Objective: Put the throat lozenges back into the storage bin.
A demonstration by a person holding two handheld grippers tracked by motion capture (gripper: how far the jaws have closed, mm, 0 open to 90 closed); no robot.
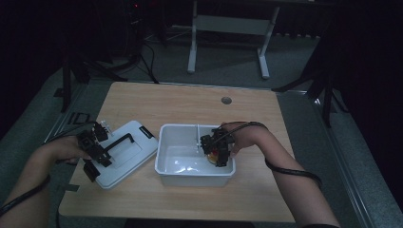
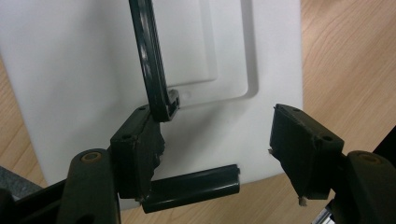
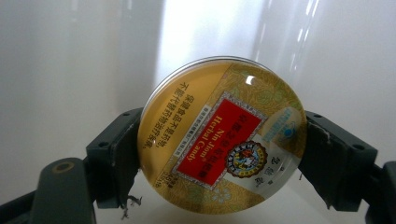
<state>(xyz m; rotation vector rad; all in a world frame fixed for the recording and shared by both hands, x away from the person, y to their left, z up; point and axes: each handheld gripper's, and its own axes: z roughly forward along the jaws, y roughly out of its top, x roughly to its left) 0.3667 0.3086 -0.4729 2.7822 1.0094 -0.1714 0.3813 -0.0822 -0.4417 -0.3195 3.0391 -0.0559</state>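
1. Round candy tin (image 3: 222,140), gold with a red label, sits pinched between the right gripper (image 1: 218,153) jaws, low inside the white bin (image 1: 177,176) near its right wall.
2. Lower it flat onto the bin floor before spreading the jaws.
3. Left gripper (image 2: 210,144) jaws stand spread over the white lid (image 1: 138,135) on the desk (image 1: 190,102), beside its black handle (image 2: 149,60); I'd keep that hand steady.
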